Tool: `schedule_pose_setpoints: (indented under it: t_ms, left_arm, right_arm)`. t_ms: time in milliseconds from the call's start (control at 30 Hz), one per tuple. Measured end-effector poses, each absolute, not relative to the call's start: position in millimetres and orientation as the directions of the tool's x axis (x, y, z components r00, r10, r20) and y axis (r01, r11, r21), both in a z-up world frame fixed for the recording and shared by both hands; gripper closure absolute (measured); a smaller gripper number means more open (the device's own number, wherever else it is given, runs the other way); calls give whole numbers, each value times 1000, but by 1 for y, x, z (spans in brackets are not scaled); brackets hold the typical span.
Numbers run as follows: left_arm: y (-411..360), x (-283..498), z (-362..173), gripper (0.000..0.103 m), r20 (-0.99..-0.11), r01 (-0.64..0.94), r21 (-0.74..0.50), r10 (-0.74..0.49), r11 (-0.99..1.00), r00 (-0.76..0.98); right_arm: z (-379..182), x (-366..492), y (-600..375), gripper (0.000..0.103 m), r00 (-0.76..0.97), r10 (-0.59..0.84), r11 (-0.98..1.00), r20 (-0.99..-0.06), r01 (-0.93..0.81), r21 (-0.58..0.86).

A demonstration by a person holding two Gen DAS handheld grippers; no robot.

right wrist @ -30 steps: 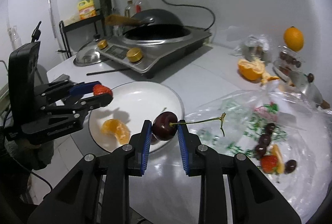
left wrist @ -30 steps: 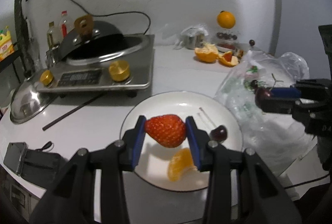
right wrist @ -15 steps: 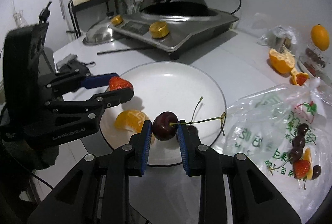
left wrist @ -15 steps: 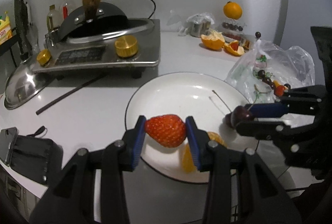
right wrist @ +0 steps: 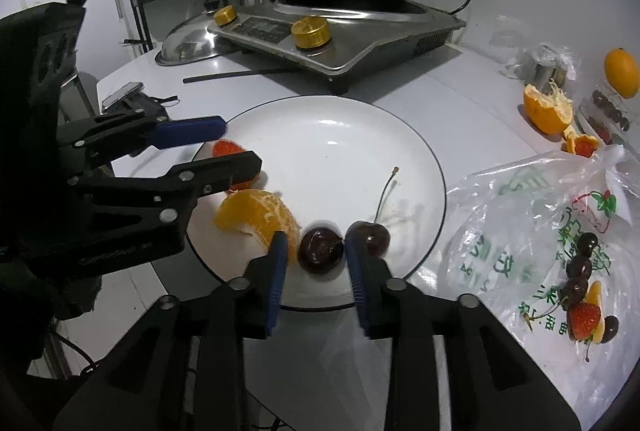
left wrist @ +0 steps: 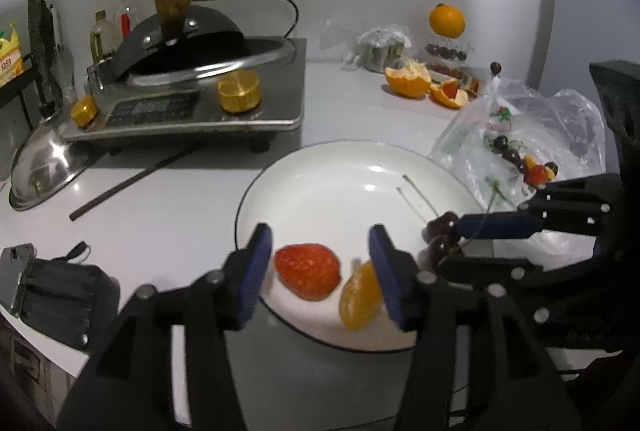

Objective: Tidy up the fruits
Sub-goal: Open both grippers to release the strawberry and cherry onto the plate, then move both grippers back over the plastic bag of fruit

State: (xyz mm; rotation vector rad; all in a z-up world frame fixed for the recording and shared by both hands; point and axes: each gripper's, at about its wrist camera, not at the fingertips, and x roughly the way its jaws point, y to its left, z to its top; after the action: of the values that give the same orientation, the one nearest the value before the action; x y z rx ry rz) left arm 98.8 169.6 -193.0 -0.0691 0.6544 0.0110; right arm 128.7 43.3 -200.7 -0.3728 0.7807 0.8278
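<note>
A white plate (left wrist: pixel 320 167) (right wrist: pixel 328 119) lies in front of both grippers. My left gripper (left wrist: pixel 322 263) (right wrist: pixel 240 145) hangs low over the plate's near left edge. Its jaws are opening, and the red strawberry (left wrist: pixel 308 271) (right wrist: pixel 226 148) lies on the plate between them, clear of both pads. An orange segment (left wrist: pixel 360 295) (right wrist: pixel 256 215) lies beside it. My right gripper (right wrist: pixel 316 267) (left wrist: pixel 450 243) is at the plate's near right rim, its jaws opening. A dark cherry (right wrist: pixel 320 251) rests on the plate between the pads, and a second stemmed cherry (right wrist: pixel 368 237) lies just right of it.
A clear plastic bag (right wrist: pixel 540 215) (left wrist: pixel 520 135) with several cherries and a strawberry lies right of the plate. Behind stand a steel cooker (left wrist: pixel 192 103) with a black wok, a metal lid (left wrist: pixel 44 167), a dark stick (left wrist: pixel 132 179), orange peel (left wrist: pixel 408 79) and a whole orange (left wrist: pixel 447 20). A phone (left wrist: pixel 16 271) lies at the left edge.
Both grippers came down to the plate and let go: the strawberry has left the left pads and the cherry has left the right pads. Both fruits now lie on the plate.
</note>
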Motion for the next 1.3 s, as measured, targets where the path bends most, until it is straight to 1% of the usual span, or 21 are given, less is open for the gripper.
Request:
schedule_pose_setpoints:
  t_ms: [267,300,333,367,400,600,800,1300]
  left_arm:
    - [159,93,-181,49,-597,-39,-43,6,998,802]
    - [157,93,-180,46,-594,-40,-43,6,998,804]
    - [155,92,-178,36,-590,-40,-46,5,998,807]
    - [153,90,-176,32,-583,-40,-54,1,998,812]
    - [152,89,-174,29,-579,-41,-59,0,997,816]
    - [134,87,-161,29,-563,-41,-63,-1,997,827]
    - [109,86,-147,29,-541,-7,-81,-39,997,840]
    - [12,106,-138,29,-565,106,-38,-108,994,818]
  right_arm:
    - [-183,126,21,67,474,530,666,-703,-746,-1]
    - [-181,125,16,67,481,532,670,-697,-742,0]
    - [-179,124,13,67,486,532,674,-694,-739,0]
    - [-177,124,7,66,493,533,680,-688,-733,0]
    - [-175,124,3,66,499,533,684,-683,-730,1]
    - [-163,122,-29,66,541,533,716,-651,-698,5]
    - [-159,124,-68,66,582,518,757,-626,-654,19]
    - [-160,132,-163,65,638,492,817,-593,-574,60]
